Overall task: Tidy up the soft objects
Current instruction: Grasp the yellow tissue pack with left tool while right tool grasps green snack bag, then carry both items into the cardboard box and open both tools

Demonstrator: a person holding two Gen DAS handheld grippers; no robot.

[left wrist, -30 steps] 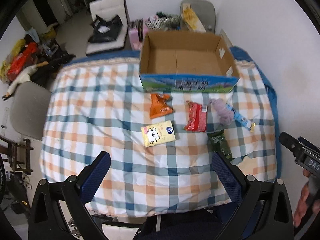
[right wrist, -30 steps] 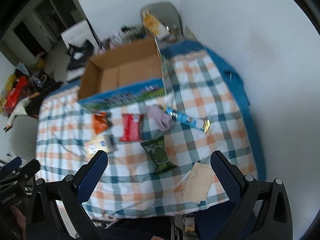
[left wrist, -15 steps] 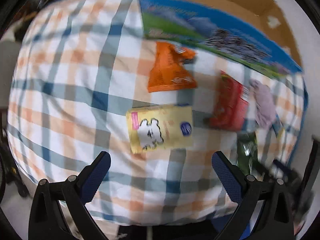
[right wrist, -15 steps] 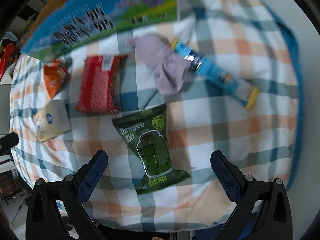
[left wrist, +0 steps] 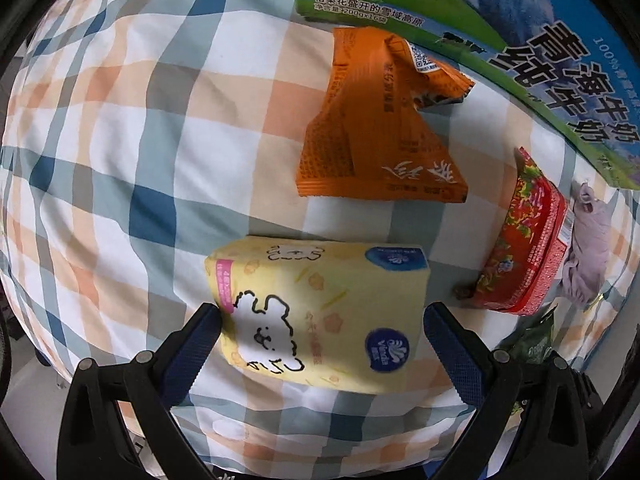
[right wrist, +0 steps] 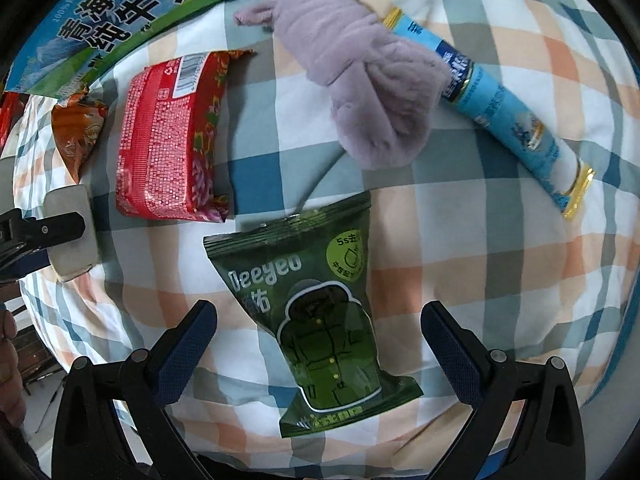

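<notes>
A yellow tissue pack [left wrist: 320, 312] lies flat on the checked cloth, and my left gripper [left wrist: 322, 318] stands open around it, one finger at each short side. Beyond it sit an orange packet [left wrist: 372, 128] and a red packet [left wrist: 524, 240]. My right gripper [right wrist: 318, 316] is open over a green wipes pouch [right wrist: 316, 320], its fingers on either side of the pouch's lower half. Further back lie a lilac sock [right wrist: 368, 80], a blue stick sachet [right wrist: 504, 108] and the red packet [right wrist: 168, 140]. The left gripper [right wrist: 40, 232] with the tissue pack shows at the left edge of the right wrist view.
The printed front wall of a cardboard box [left wrist: 500, 36] runs along the far side of the items; it shows as the box wall [right wrist: 132, 8] in the right wrist view. The checked cloth [left wrist: 132, 160] has open room to the left. A hand [right wrist: 8, 368] is at the lower left.
Both grippers have dropped from high above the table to just over the cloth. The left one now brackets the yellow tissue pack, the right one the green pouch.
</notes>
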